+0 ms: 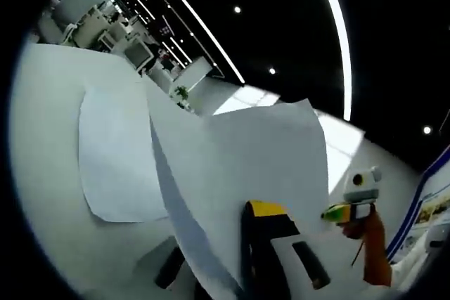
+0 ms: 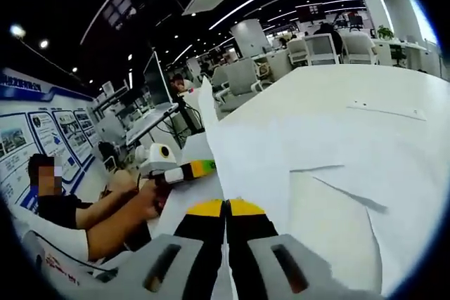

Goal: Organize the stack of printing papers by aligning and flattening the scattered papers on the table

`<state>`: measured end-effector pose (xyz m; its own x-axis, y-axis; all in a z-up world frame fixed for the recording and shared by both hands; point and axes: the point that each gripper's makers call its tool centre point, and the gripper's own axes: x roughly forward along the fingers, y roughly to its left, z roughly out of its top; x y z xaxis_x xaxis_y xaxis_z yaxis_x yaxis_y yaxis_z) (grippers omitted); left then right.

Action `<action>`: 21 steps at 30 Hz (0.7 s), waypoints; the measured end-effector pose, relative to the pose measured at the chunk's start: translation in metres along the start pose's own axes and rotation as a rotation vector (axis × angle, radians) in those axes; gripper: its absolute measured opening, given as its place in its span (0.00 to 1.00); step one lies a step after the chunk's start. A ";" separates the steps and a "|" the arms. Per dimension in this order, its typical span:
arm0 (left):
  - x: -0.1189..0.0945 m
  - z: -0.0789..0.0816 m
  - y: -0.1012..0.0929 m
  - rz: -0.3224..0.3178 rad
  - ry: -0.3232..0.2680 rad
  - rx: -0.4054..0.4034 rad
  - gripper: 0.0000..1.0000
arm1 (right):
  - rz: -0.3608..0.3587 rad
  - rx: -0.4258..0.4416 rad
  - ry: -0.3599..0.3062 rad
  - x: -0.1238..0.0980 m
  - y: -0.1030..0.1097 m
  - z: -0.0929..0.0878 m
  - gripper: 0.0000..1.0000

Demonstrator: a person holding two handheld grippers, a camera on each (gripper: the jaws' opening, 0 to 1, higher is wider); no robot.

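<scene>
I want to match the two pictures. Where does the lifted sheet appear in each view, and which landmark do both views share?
Left gripper view: the sheet is at the centre, rising from the left gripper; the right gripper is at its right edge.
Right gripper view: the sheet is left of centre, above the right gripper; the left gripper is at its left edge.
Shared landmark: the white table.

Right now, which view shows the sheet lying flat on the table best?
The left gripper view: the flat sheet lies almost wholly in sight on the table, beside the lifted sheet in the left gripper. The right gripper view shows paper on the table with edges overlapping and one side cut off.
</scene>
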<state>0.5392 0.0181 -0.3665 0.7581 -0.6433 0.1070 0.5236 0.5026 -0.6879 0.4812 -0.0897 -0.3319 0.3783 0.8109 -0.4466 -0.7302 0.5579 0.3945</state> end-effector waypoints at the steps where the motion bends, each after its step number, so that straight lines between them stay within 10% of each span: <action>1: 0.001 -0.001 0.002 0.006 0.006 0.006 0.09 | -0.005 -0.002 0.006 0.001 0.000 -0.002 0.00; 11: -0.001 -0.003 0.006 0.042 0.021 0.108 0.07 | -0.076 -0.013 0.009 0.003 -0.006 -0.005 0.00; 21: -0.005 0.002 -0.007 0.084 -0.017 0.394 0.06 | -0.264 -0.180 -0.069 0.002 -0.032 -0.010 0.00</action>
<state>0.5326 0.0186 -0.3606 0.8092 -0.5825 0.0761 0.5660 0.7383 -0.3668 0.4992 -0.1074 -0.3537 0.6010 0.6561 -0.4565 -0.6882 0.7152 0.1217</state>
